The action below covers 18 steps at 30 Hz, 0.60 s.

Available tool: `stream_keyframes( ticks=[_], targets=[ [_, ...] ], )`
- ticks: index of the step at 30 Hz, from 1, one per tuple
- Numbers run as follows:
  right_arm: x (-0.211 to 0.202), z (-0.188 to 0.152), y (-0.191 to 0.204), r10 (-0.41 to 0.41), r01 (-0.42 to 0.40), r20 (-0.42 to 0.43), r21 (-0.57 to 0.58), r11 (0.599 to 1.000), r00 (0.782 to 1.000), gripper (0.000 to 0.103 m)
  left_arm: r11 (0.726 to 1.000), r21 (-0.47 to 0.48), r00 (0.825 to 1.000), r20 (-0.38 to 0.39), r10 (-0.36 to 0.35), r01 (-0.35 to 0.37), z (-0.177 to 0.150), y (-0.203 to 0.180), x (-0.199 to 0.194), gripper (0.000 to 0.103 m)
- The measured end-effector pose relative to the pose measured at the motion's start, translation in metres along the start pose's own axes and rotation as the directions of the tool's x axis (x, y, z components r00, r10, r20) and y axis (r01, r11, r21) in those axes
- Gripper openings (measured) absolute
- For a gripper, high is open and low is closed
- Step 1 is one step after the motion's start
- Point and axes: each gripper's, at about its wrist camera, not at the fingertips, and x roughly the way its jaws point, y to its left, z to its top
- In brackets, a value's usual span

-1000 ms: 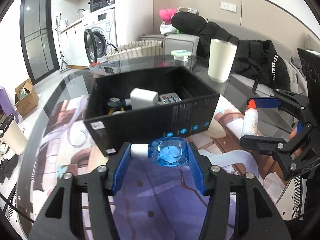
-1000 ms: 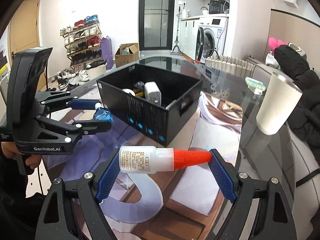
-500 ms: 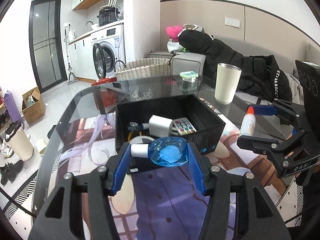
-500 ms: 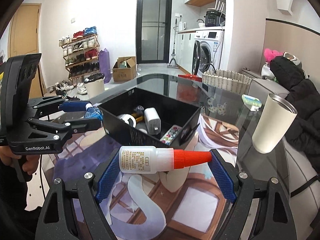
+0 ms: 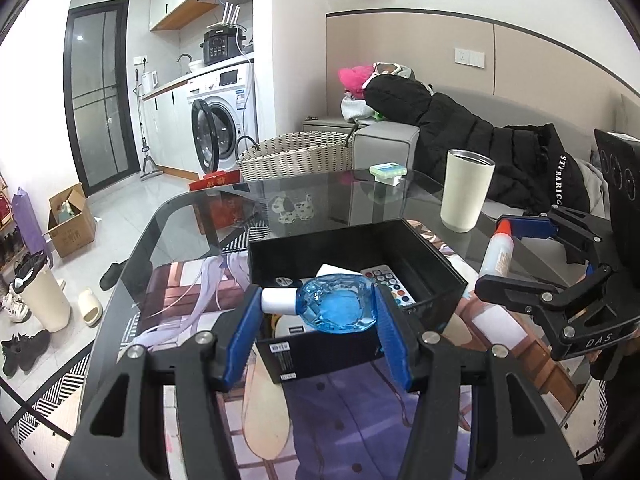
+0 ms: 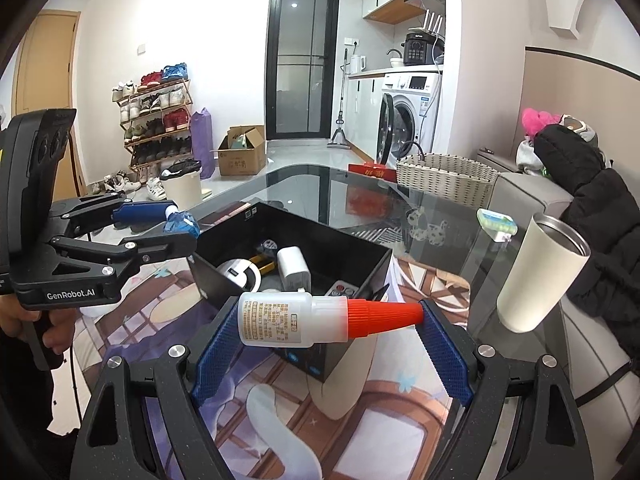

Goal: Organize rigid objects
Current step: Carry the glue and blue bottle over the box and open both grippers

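My left gripper (image 5: 318, 310) is shut on a small blue glass bottle (image 5: 338, 309) with a white neck, held crosswise above the near wall of an open black box (image 5: 356, 236). My right gripper (image 6: 328, 320) is shut on a white glue bottle (image 6: 280, 320) with a red cap, gripped end to end, just before the box (image 6: 372, 256). Inside the box lie a white charger (image 6: 294, 266), a remote control (image 5: 386, 280), a white round roll (image 6: 240, 274) and a yellow item. Each gripper shows in the other's view: the right gripper (image 5: 516, 252) and the left gripper (image 6: 176, 226).
A cream tumbler (image 5: 464, 192) stands on the glass table (image 5: 180, 232) beyond the box, near a small green-white case (image 5: 388, 172). A printed mat (image 6: 404, 400) covers the table's near part. A dark jacket (image 5: 480, 148) lies on the grey sofa behind. A wicker basket (image 5: 296, 156) sits past the far edge.
Both grippers have risen with their bottles held fast. The box, first seen by its front wall, now sits lower in view with its inside showing.
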Motion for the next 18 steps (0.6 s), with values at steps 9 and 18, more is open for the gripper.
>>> stream_keyframes(
  ticks=[9,18],
  targets=[
    [0.022,0.01,-0.005,-0.009,0.009,0.004,0.005,1.0,1.0,0.087,1.0,-0.027,1.0,-0.003,0.008,-0.008,0.004,0.014,0.019,0.055],
    [0.045,0.022,0.001,0.016,-0.016,0.0,-0.027,1.0,1.0,0.087,0.999,-0.037,1.0,0.01,0.006,-0.005,0.01,0.022,0.034,0.055]
  ],
)
